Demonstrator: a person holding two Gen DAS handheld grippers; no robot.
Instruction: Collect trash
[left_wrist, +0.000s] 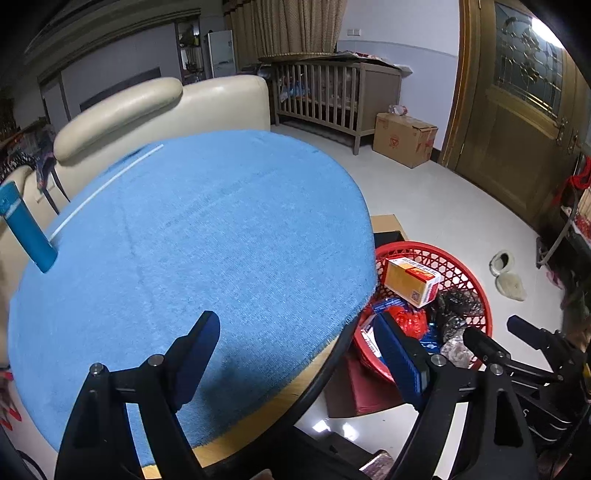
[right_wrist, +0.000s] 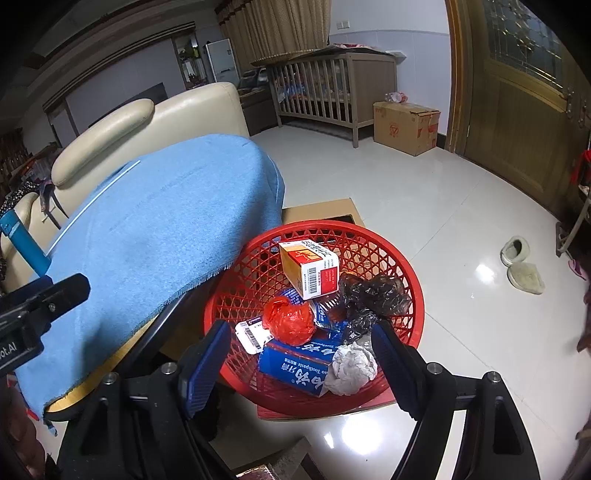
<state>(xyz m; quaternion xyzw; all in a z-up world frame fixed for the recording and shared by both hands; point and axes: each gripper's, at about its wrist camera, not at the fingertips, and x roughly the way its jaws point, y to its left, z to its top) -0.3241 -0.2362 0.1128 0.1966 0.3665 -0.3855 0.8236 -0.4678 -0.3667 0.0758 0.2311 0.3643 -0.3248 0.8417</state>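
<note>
Grippers first: right gripper (right_wrist: 299, 345) is hovering over the near side of the red basket (right_wrist: 400, 258), fingers spread wide, nothing between them. Left gripper (left_wrist: 295, 341) is hanging over the near edge of the table (left_wrist: 255, 410), fingers also wide apart and holding nothing; its right finger (left_wrist: 397, 354) is reaching past the table edge, in front of the basket (left_wrist: 469, 273).

Trash is sitting piled inside the basket, which is standing low beside the table on a cardboard box (right_wrist: 325, 208). Crumpled grey-white paper ball (right_wrist: 351, 367) is lying nearest the right gripper, just beside a blue toothpaste box (right_wrist: 295, 363) with white lettering. Scrunched red plastic bag (right_wrist: 290, 321) is resting on that box, next to a white barcode label (right_wrist: 251, 334). Crumpled black plastic bag (right_wrist: 373, 295) is sitting on the right side. Orange, white and red carton (right_wrist: 310, 269) is lying tilted on top at the back.

Blue towel (left_wrist: 192, 254) is covering the tabletop, with a white straw (left_wrist: 107, 190) and a blue bottle (left_wrist: 24, 227) resting toward its far left. Cream sofa (left_wrist: 162, 110), wooden crib (left_wrist: 332, 92), another cardboard box (left_wrist: 404, 138) and slippers (left_wrist: 508, 275) are sitting well beyond.
</note>
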